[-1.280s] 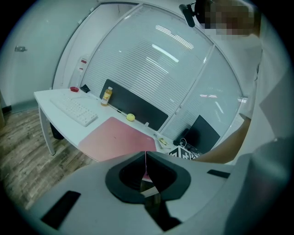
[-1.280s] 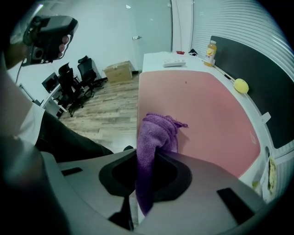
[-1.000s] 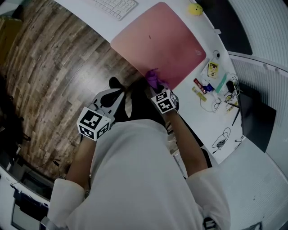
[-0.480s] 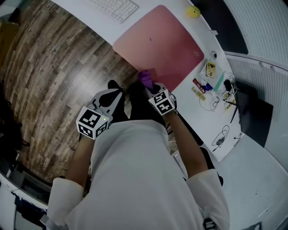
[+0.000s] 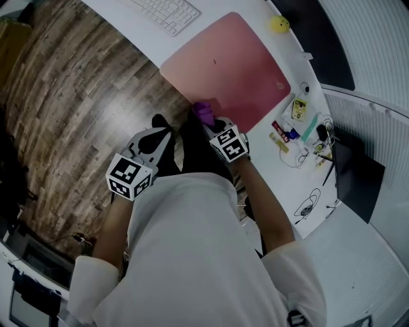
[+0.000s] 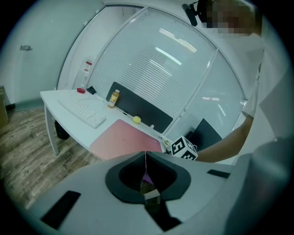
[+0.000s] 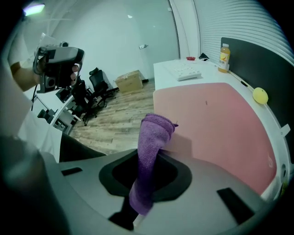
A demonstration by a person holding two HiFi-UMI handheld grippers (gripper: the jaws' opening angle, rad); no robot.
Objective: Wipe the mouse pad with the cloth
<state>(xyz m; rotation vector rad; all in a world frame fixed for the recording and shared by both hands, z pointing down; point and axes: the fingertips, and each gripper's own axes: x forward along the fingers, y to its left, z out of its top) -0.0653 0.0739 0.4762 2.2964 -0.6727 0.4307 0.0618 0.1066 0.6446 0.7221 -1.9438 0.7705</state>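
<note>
Our right hand-held gripper (image 7: 155,155) clamps a purple cloth (image 7: 154,135) by the pink mouse pad's (image 7: 220,124) near edge. Our left hand-held gripper (image 6: 145,158), jaws together, hangs short of the worktop (image 6: 98,131).

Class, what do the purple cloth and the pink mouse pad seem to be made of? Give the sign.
Purple cloth: likely microfibre, matte; fuzzy nap, limp folds. Pink mouse pad: perhaps matte rubber or faux leather; flat, even, no visible weave.

Mouse pad (image 5: 236,64) near corner hidden behind cloth (image 5: 203,111), right gripper (image 5: 212,122); keyboard (image 5: 167,13) cut off at top.
</note>
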